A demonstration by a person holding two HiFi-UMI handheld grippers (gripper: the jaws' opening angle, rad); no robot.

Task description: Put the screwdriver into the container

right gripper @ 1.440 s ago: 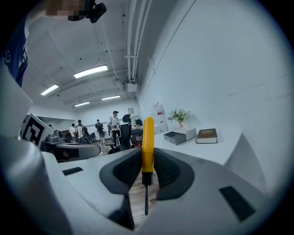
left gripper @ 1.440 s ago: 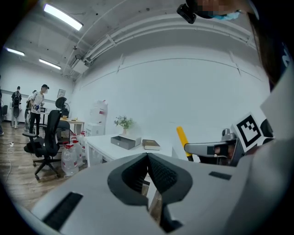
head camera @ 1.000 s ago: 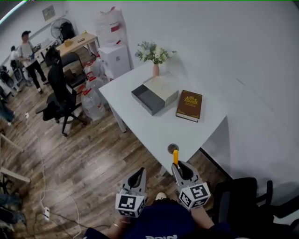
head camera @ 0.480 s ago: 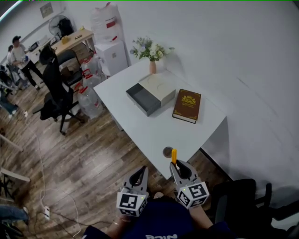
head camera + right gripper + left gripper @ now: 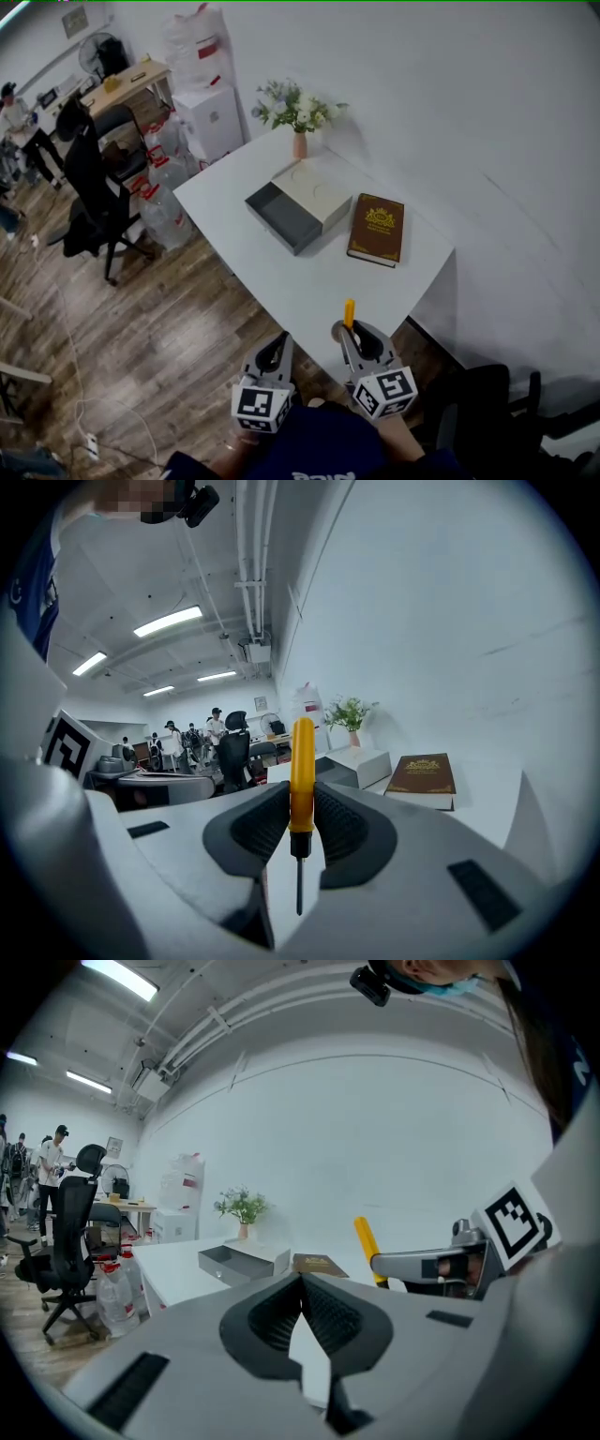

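A screwdriver with a yellow handle stands upright between the pads of my right gripper, shaft pointing down; the gripper is shut on it. In the head view my right gripper hangs over the near corner of the white table, the screwdriver's handle sticking out ahead. The grey open container, with a white box behind it, sits mid-table, well beyond both grippers. My left gripper hovers beside the table's edge, fingertips together and empty. The left gripper view shows the left gripper, the container and the screwdriver.
A brown book lies right of the container. A vase of flowers stands at the table's far corner. A black office chair and water bottles stand left of the table. Another dark chair is at lower right. A person stands far left.
Both grippers have moved forward toward the table. The right gripper, with the screwdriver, has gone from just short of the table's corner to over it. Neither gripper's jaws have changed.
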